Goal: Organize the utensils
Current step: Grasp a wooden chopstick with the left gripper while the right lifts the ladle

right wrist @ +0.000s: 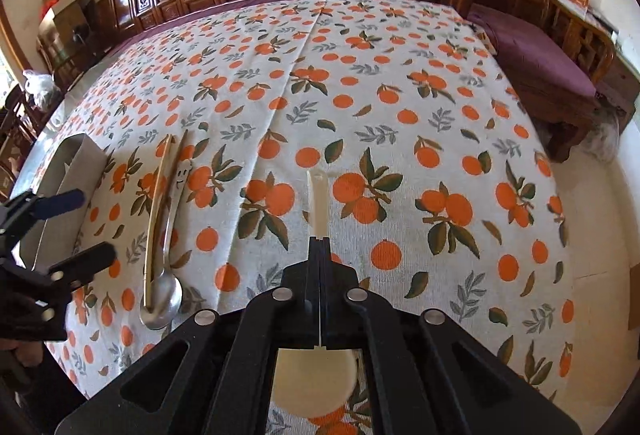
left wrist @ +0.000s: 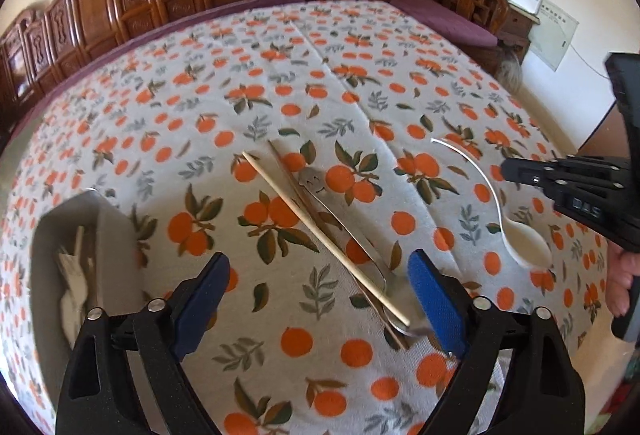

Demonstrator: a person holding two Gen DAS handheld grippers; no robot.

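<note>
The right gripper is clamped on the white plastic spoon, which lies on the orange-print tablecloth. Left of that spoon, the metal spoon and chopsticks lie touching, between the left gripper's spread fingers. The grey utensil box sits further left.

Bright daylight, soft shadows, strong fisheye warping.
</note>
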